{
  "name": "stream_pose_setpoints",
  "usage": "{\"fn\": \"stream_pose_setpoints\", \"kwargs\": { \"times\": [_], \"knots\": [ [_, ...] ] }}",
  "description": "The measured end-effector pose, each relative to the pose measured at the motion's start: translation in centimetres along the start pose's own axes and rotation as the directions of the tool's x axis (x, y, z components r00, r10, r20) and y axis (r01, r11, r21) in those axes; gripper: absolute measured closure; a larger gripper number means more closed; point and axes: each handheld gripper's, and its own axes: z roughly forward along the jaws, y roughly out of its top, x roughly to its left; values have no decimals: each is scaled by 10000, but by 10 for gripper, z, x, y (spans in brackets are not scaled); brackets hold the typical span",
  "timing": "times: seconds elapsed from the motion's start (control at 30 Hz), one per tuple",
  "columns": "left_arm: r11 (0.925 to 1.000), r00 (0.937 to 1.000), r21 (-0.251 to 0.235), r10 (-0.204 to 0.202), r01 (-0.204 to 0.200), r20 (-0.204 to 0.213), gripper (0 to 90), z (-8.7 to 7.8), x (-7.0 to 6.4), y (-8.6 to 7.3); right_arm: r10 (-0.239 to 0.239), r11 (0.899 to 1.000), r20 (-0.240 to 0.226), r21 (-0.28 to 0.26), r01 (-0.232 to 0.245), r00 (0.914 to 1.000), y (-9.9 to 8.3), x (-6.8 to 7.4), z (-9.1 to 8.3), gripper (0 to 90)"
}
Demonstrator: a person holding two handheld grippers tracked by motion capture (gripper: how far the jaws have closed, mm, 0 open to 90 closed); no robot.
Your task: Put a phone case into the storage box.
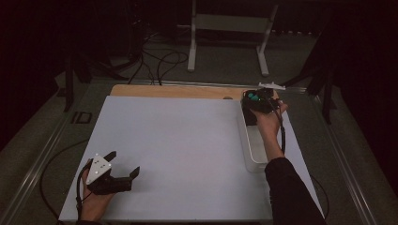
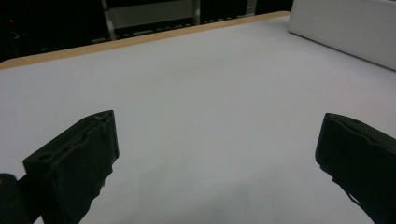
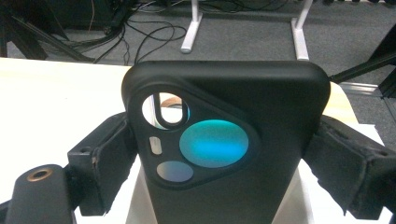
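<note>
My right gripper (image 1: 256,106) is at the far right of the table, above the far end of a long white tray (image 1: 253,152). It is shut on a black phone case (image 1: 254,99). In the right gripper view the case (image 3: 261,102) stands upright between the two jaws of that gripper (image 3: 224,161), its back facing the camera, with a teal round lens and an oval cut-out. My left gripper (image 1: 125,162) rests near the front left of the white board (image 1: 178,136), open. Nothing lies between its jaws in the left gripper view (image 2: 217,154).
The white board covers most of a wooden table top, whose far edge (image 1: 173,90) shows as a tan strip. The tray's wall (image 2: 345,28) shows at the top right of the left gripper view. Beyond the table, a white stand (image 1: 230,23) and cables (image 1: 162,61) sit on the floor.
</note>
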Motion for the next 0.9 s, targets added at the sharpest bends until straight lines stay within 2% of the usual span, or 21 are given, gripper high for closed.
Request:
{"fn": "stream_pose_setpoints", "kwargs": {
  "times": [0.27,0.47,0.8,0.9],
  "knots": [
    [10000,10000,18,-12,12,34,2,0,0,0,-188,9998,-98,104,189,9998,-1,1,5,93],
    [10000,10000,28,10,-10,43,2,0,-1,0,-171,9999,-132,-21,171,9998,-1,0,3,93],
    [10000,10000,36,-13,12,49,2,0,-1,0,-21,9999,-572,-154,13,9984,-4,0,-10,93],
    [10000,10000,36,-10,10,62,2,0,-1,0,-235,9995,-823,-221,218,9963,-6,1,-18,94]
  ]
}}
